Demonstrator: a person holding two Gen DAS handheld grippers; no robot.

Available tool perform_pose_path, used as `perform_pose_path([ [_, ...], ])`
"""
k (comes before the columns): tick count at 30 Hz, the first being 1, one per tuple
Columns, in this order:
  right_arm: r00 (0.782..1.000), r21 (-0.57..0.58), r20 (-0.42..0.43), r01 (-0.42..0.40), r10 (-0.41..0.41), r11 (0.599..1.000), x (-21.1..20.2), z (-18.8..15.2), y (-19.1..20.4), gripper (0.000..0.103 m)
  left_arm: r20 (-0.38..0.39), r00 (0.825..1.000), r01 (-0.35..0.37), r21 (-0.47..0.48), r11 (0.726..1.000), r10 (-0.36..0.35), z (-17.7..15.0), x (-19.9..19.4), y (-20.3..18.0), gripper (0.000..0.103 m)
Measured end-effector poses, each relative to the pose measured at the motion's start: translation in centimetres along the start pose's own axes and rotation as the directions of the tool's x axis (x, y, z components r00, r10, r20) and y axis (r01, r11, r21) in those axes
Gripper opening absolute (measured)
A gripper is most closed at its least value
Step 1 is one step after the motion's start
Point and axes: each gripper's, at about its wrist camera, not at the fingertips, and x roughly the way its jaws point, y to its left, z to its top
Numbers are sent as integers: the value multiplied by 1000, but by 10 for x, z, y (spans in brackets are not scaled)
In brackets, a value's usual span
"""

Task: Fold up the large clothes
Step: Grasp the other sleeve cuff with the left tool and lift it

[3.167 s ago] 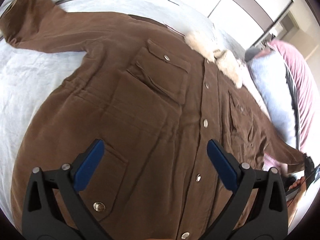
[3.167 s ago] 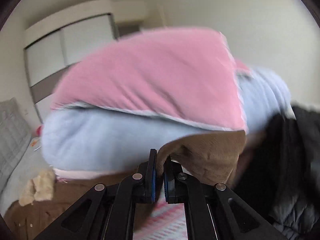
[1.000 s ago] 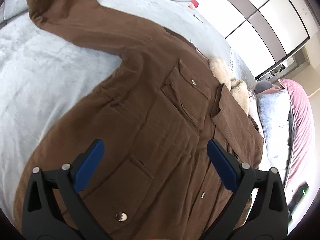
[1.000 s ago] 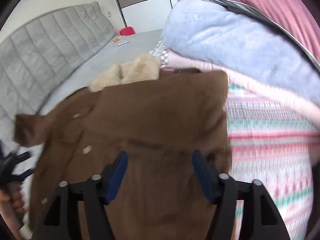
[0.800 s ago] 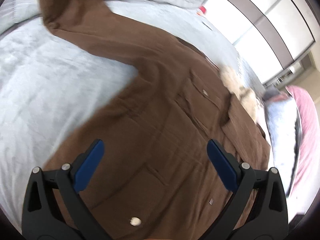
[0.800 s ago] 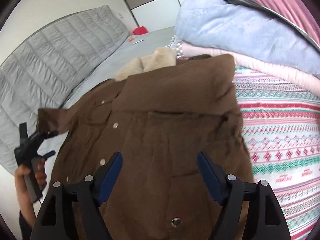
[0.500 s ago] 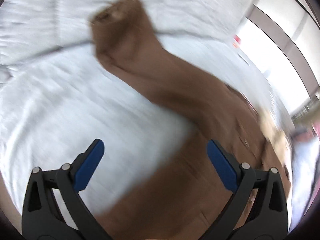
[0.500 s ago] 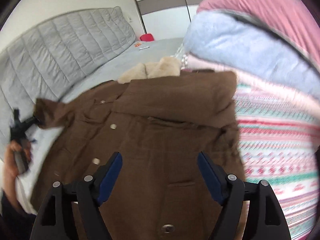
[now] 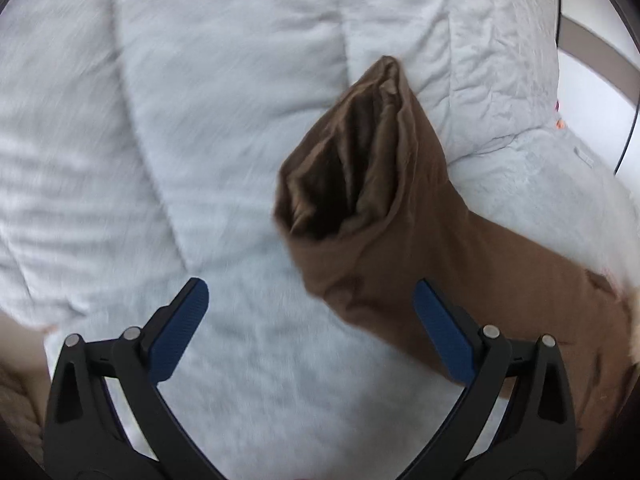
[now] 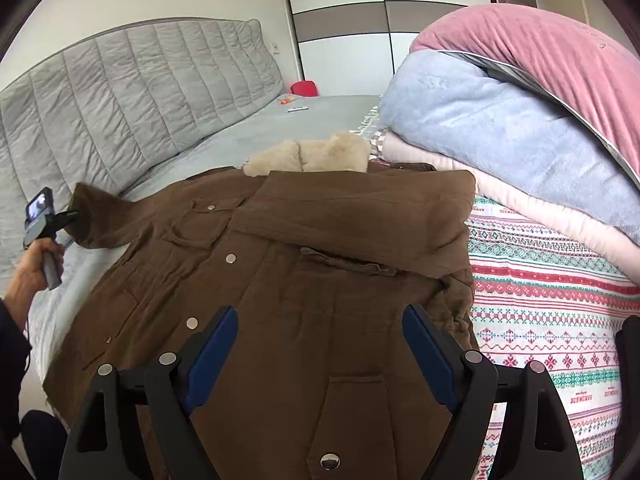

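Brown jacket (image 10: 304, 280) spread front-up across a grey bed (image 10: 224, 136), fleece collar (image 10: 308, 156) toward the far side. Its right sleeve already folded over the chest, lying across the front below the collar. Right edge of the jacket running alongside a patterned bedspread (image 10: 552, 300), with a pile of folded blankets (image 10: 500, 120) crowding that side. More free room on the grey sheet beyond the collar, up to the quilted headboard (image 10: 132, 88).

Right hand-held gripper (image 10: 320, 348) poised over the lower front of the jacket, jaws wide and opening further, pads clear of the cloth, nothing gripped.

Left hand-held gripper (image 9: 308, 332) with jaws spread wide and empty, aimed at the open cuff (image 9: 344, 168) of the left sleeve (image 9: 460, 256); cuff lying on the sheet just ahead of the pads, sleeve passing under the right-hand pad. Bare sheet to the left of the cuff.

Small repeated lettering in the bedspread bands, too small to read.

Only in the right wrist view: whole jacket, collar, snap buttons, blanket pile, wardrobe doors (image 10: 340, 28), and the person's left hand (image 10: 34, 268) holding its tool beside the cuff. Only in the left wrist view: dark inside of the cuff, somewhat blurred.
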Motion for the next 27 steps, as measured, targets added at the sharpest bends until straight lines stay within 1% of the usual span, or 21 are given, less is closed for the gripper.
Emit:
perform_pose_path([
  [1, 1000, 8, 0, -3, 3, 1000, 1, 0, -2, 86, 11, 999, -38, 23, 999, 38, 4, 5, -5, 102],
  [2, 1000, 20, -1, -7, 7, 1000, 2, 0, -4, 86, 13, 999, -51, 33, 998, 50, 4, 5, -9, 102],
  [6, 1000, 54, -9, -18, 18, 998, 6, -1, -9, 86, 11, 999, -32, 37, 999, 32, 14, 15, -16, 102],
  [8, 1000, 62, -15, -15, 16, 998, 7, -1, -10, 86, 3, 999, -39, 31, 999, 38, 17, 17, -18, 101],
  [10, 1000, 71, -17, -15, 16, 997, 8, -1, -11, 86, 0, 1000, -29, 7, 1000, 29, 22, 19, -18, 93],
  [11, 1000, 76, -16, -17, 18, 997, 7, -1, -12, 86, -3, 1000, -24, 5, 1000, 24, 24, 21, -19, 83],
  [12, 1000, 82, -14, -20, 22, 996, 7, -1, -12, 86, -20, 1000, -12, 14, 1000, 12, 26, 23, -19, 69],
  [13, 1000, 86, -11, -23, 24, 996, 6, 0, -13, 86, -38, 999, -1, 21, 1000, 2, 25, 22, -20, 62],
  [14, 1000, 91, -8, -25, 26, 996, 5, 0, -13, 86, -60, 998, 9, 27, 1000, -8, 23, 22, -22, 50],
  [15, 1000, 94, -7, -26, 26, 995, 5, 0, -14, 86, -104, 994, 36, 32, 999, -32, 26, 26, -22, 32],
  [16, 1000, 97, -7, -27, 28, 995, 4, 0, -14, 86, -129, 990, 61, 26, 998, -58, 26, 29, -24, 24],
  [17, 1000, 101, -8, -29, 30, 994, 4, 0, -15, 86, -154, 983, 100, 6, 995, -98, 28, 31, -21, 14],
  [18, 999, 105, -9, -32, 33, 994, 4, 0, -15, 86, -159, 981, 114, -8, 993, -114, 29, 30, -18, 13],
  [20, 999, 116, -11, -41, 43, 992, 4, 0, -16, 86, -142, 982, 124, 9, 992, -122, 30, 22, -17, 11],
  [23, 999, 125, -6, -50, 51, 991, 3, 1, -17, 86, -113, 981, 164, 26, 986, -160, 34, 5, -16, 10],
  [24, 999, 127, -6, -50, 51, 991, 2, 1, -17, 86, -98, 978, 189, 21, 982, -186, 37, -4, -17, 10],
  [27, 999, 137, -5, -48, 50, 989, 2, 1, -17, 86, -63, 970, 237, 20, 971, -235, 43, -32, -21, 10],
])
